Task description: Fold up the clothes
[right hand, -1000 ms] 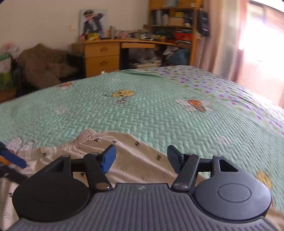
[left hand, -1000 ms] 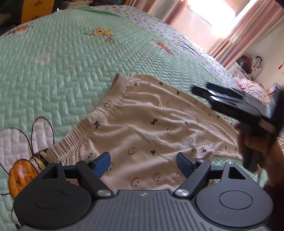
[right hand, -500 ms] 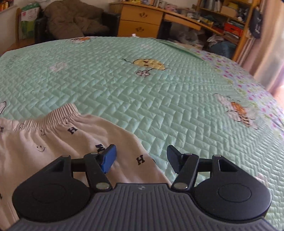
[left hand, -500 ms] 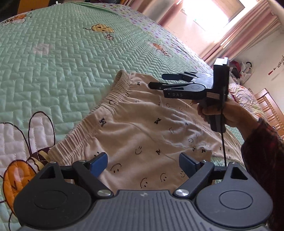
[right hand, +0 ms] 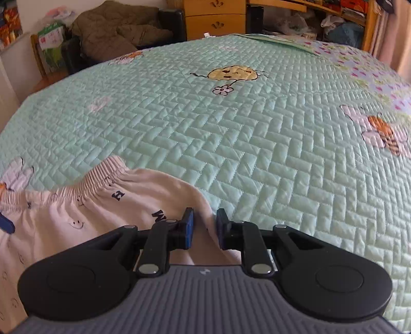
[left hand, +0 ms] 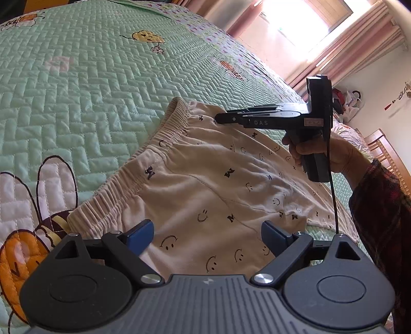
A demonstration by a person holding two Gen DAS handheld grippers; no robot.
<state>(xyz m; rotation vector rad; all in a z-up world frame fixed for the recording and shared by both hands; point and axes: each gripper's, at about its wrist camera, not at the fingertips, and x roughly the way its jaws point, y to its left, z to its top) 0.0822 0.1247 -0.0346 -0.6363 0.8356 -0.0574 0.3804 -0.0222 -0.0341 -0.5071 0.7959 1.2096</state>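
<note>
Pale pink shorts (left hand: 205,185) printed with smileys and letters lie flat on a green quilted bedspread (left hand: 90,90), their elastic waistband toward the left. My left gripper (left hand: 206,228) hovers open and wide over the near part of the shorts, nothing between its blue pads. My right gripper (left hand: 218,119), held by a hand (left hand: 341,156), reaches the far edge just behind the waistband. In the right wrist view, the right gripper (right hand: 204,221) is closing, its jaws narrow, with the far edge of the shorts (right hand: 64,221) rising between the pads.
The bedspread (right hand: 257,154) stretches far beyond the shorts. A wooden dresser (right hand: 215,18) and a dark chair heaped with brown clothing (right hand: 120,28) stand past the bed. Pink curtains (left hand: 321,59) and a wooden chair (left hand: 385,151) lie on the right. A plaid sleeve (left hand: 380,205) crosses there.
The right gripper came in over the shorts, tipped down to their far edge and narrowed its jaws around the fabric. The left gripper sank slightly and stayed open.
</note>
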